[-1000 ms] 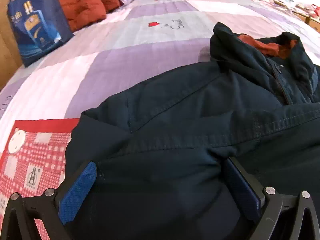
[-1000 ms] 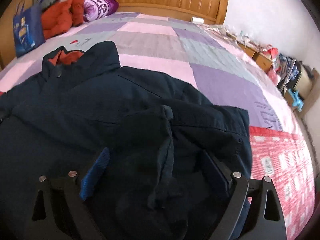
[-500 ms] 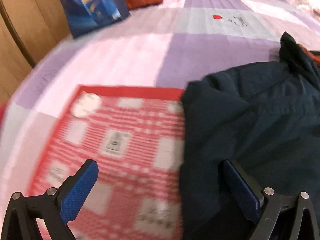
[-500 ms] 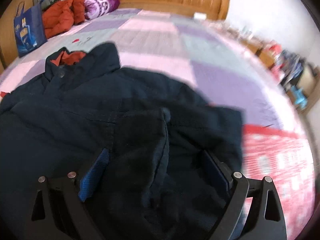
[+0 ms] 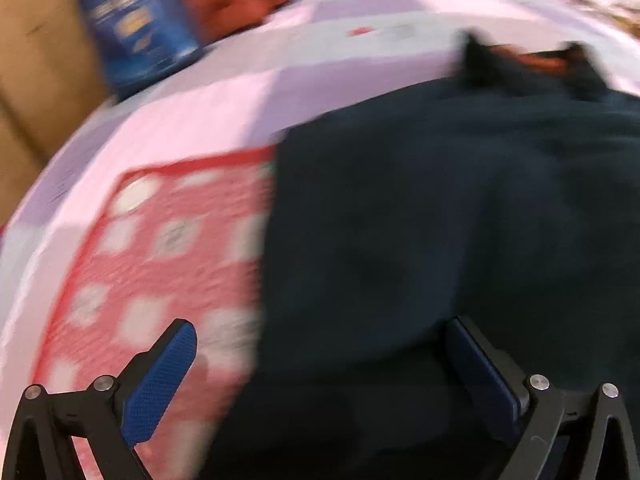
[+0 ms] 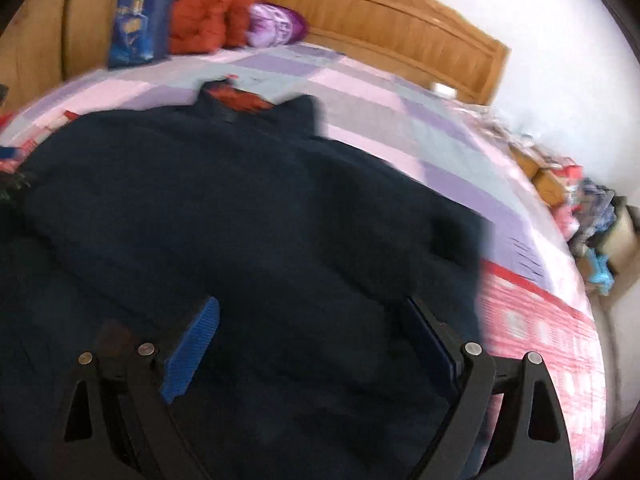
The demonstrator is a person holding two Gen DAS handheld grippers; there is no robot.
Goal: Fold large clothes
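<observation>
Item one: a dark navy jacket (image 6: 248, 216), lying spread across a patchwork bedspread (image 6: 384, 120) of lilac, pink and grey squares. We are seeing its rust-orange collar lining (image 6: 236, 98) pointing toward the headboard (image 6: 380, 20) in the right wrist view. In the left wrist view the same jacket (image 5: 460, 220) is filling the right half of the frame, its left edge lying over a red-and-white checked patch (image 5: 160, 248) of the bedspread.

Item two: left gripper (image 5: 320, 360), black frame, blue textured pads. We are finding its fingers spread wide apart, gripping nothing; one pad (image 5: 160, 380) is hovering over the checked patch, the other over dark cloth.

Item three: right gripper (image 6: 312, 344), same build, fingers likewise spread wide and empty, both over the jacket. Whether either gripper is touching the cloth, we cannot tell.

Only the right wrist view is showing us the curved wooden headboard, a purple pillow (image 6: 276, 26), the white wall and a cluttered bedside area (image 6: 588, 208). Both views are giving us a glossy blue gift bag (image 6: 136, 28) and a puffy orange quilted bundle (image 6: 208, 20) beside it. The left wrist view alone is giving us a tan wooden panel (image 5: 36, 60) at the bed's side.

Both pictures are blurred, so we are making out no stitching.
</observation>
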